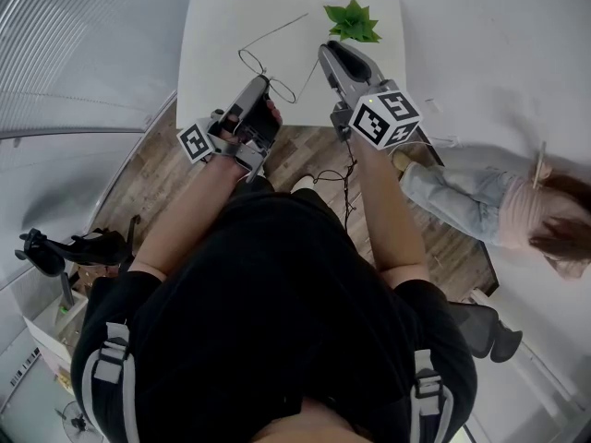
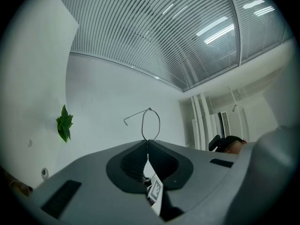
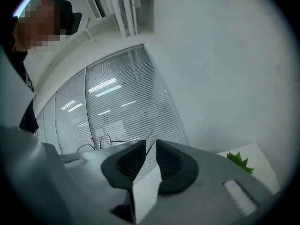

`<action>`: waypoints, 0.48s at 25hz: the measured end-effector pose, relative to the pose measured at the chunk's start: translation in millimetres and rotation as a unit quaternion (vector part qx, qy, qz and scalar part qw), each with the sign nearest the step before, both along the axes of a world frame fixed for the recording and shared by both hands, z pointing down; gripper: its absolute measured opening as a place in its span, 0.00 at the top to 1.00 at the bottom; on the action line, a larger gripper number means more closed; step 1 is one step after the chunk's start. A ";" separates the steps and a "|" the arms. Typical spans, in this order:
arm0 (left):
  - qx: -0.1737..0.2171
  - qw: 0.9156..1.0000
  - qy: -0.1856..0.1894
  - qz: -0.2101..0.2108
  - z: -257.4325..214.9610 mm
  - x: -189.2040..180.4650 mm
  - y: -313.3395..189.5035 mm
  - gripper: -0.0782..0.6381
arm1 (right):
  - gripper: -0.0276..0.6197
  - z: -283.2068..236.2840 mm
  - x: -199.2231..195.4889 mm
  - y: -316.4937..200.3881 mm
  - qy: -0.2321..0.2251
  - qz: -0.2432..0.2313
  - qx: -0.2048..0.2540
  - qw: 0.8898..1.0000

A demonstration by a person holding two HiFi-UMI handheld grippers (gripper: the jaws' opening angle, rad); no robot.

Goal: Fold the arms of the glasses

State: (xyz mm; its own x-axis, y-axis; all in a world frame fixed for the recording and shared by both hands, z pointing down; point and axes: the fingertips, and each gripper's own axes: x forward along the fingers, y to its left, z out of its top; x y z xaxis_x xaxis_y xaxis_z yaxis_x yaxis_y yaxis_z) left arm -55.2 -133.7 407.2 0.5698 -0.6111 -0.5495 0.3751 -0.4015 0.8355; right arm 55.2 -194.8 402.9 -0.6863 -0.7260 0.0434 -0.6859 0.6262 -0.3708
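A white counter stands on a wood-plank floor between pale walls, and long strip lights glow behind the slatted blinds of a glazed partition.

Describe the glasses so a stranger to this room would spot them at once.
Look at the white table ahead of the person. Above its near edge hang the glasses, pinched at the rim by the left claw. Unlike the leafy green plant on the table, they are bare thin wire: two rounded lenses and long arms spread open.
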 end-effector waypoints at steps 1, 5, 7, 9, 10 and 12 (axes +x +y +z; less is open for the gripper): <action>0.000 1.000 0.000 0.001 -0.4 0.4 0.4 0.87 | 0.86 -0.6 -0.7 -0.1 0.000 -0.001 0.000 1.000; 0.000 1.000 0.000 0.004 -0.4 1.6 1.0 0.87 | 0.87 -2.3 -2.9 -0.8 -0.002 -0.006 0.001 1.000; -0.001 1.000 0.000 0.004 0.4 1.5 0.5 0.87 | 0.87 -2.8 -3.9 -1.3 -0.002 -0.009 0.002 1.000; -0.001 1.000 -0.001 0.005 1.1 1.4 0.4 0.87 | 0.88 -3.5 -5.0 -1.7 -0.002 -0.011 0.003 1.000; -0.001 1.000 -0.001 0.005 1.4 1.3 0.4 0.87 | 0.88 -4.0 -5.9 -2.1 -0.003 -0.012 0.003 1.000; -0.002 1.000 -0.001 0.007 1.5 1.2 0.4 0.87 | 0.88 -5.5 -8.0 -2.8 -0.002 -0.015 0.005 1.000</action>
